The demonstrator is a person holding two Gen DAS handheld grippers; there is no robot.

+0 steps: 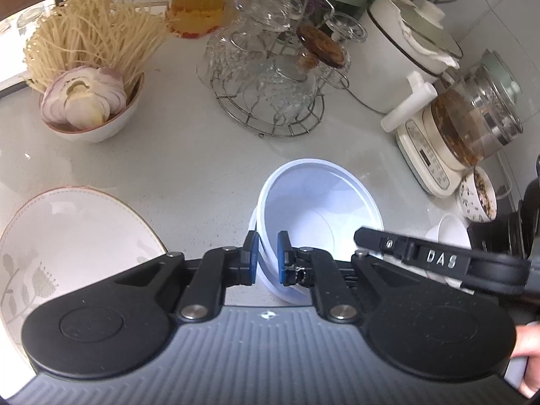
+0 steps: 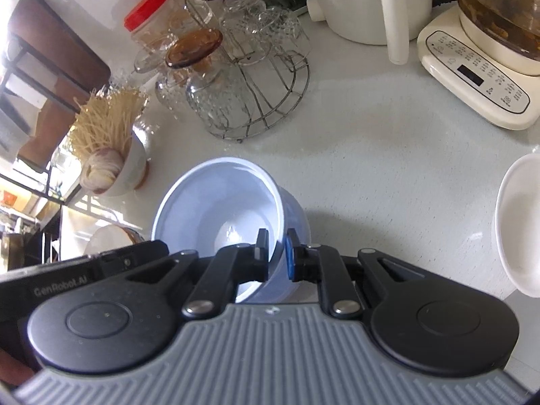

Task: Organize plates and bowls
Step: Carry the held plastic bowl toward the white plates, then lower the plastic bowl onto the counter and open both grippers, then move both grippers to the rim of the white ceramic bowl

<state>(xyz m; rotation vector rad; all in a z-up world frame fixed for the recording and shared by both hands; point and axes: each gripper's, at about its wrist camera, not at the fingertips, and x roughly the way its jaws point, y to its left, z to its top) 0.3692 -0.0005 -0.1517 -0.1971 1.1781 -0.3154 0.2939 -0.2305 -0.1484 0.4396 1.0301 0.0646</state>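
Note:
Two white plastic bowls sit nested on the counter, the inner bowl (image 1: 320, 209) tilted inside the outer bowl (image 2: 298, 212). My left gripper (image 1: 266, 256) is shut on the bowl's left rim, its blue pads on either side of the thin wall. My right gripper (image 2: 276, 253) is shut on the opposite rim of the inner bowl (image 2: 219, 209). The right gripper's finger (image 1: 388, 243) reaches in from the right in the left wrist view. A leaf-patterned plate (image 1: 67, 236) lies to the left of the bowls.
Behind stand a bowl of dry noodles and onion (image 1: 91, 108), a wire rack of glass cups (image 1: 270, 84), a white pot (image 1: 398, 54) and a glass kettle on its base (image 1: 465, 125). A patterned cup (image 1: 477, 199) and a white dish (image 2: 519, 226) lie right.

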